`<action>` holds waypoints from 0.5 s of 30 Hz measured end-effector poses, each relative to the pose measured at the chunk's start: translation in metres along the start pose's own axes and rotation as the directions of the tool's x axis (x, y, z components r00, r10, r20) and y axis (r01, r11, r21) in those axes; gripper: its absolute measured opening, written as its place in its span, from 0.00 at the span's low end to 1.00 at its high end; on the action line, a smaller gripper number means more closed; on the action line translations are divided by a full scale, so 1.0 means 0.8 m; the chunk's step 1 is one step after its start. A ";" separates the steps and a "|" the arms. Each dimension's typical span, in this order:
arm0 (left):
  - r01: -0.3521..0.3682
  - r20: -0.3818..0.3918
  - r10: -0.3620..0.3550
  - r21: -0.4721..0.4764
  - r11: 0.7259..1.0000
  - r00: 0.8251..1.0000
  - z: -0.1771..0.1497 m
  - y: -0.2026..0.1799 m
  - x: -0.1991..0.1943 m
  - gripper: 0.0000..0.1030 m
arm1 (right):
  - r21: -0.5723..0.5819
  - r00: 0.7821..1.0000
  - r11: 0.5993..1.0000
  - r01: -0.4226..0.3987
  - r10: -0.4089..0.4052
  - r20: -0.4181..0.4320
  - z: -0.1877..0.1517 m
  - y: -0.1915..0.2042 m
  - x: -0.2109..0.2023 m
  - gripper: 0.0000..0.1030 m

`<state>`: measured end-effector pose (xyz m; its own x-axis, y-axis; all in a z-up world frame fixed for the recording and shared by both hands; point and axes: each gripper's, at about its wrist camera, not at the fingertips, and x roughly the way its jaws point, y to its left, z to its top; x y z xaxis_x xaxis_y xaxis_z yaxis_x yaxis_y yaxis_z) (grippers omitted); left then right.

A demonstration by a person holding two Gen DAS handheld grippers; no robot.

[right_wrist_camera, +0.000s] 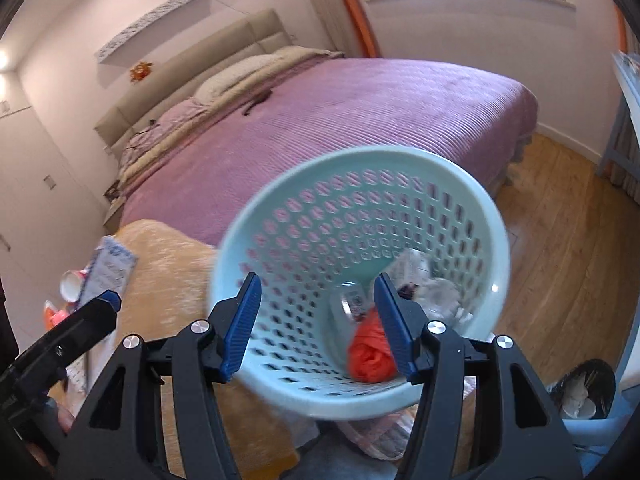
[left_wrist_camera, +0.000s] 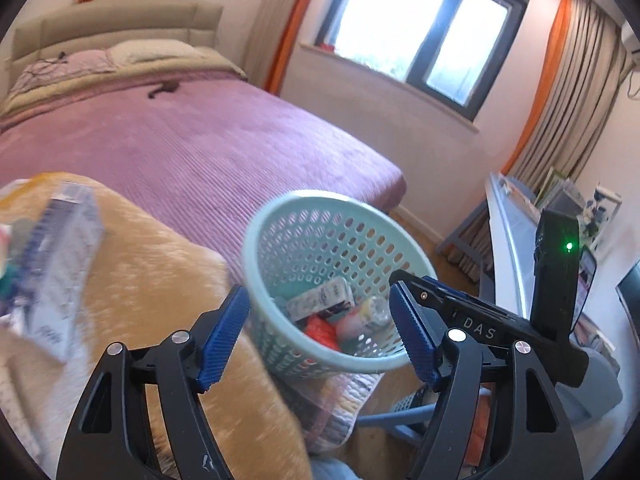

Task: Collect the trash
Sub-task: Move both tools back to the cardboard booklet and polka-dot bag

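Bedroom, pink bed (right_wrist_camera: 360,120) behind; both claws apart, empty: left gripper (left_wrist_camera: 320,336), right gripper (right_wrist_camera: 316,324) w/ mint basket (right_wrist_camera: 472,200) just ahead

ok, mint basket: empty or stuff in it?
Not empty. The basket holds an orange wad, a clear bottle and crumpled wrappers.

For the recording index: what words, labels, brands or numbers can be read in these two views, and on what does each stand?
"DAS": white letters on the black body of the right gripper, seen from the left wrist view.
Printed box in the basket: print too blurred to read.
Blue and white package on the orange blanket: lettering too blurred to read.
Clear item's dark label in the basket: unreadable.
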<state>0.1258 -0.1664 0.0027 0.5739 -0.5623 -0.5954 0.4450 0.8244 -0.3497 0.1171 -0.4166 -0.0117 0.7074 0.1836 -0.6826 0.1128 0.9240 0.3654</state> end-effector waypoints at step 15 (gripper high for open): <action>-0.357 0.199 0.405 -0.235 0.904 0.892 -0.036 0.121 -0.207 0.73 | -0.296 0.970 0.925 -0.236 0.244 -0.010 -0.041 0.204 -0.035 0.54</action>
<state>0.0537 0.0086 0.0465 0.8294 -0.1808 -0.5286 0.0354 0.9613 -0.2732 0.0927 -0.2600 0.0463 0.7062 0.4072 -0.5792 -0.2694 0.9111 0.3120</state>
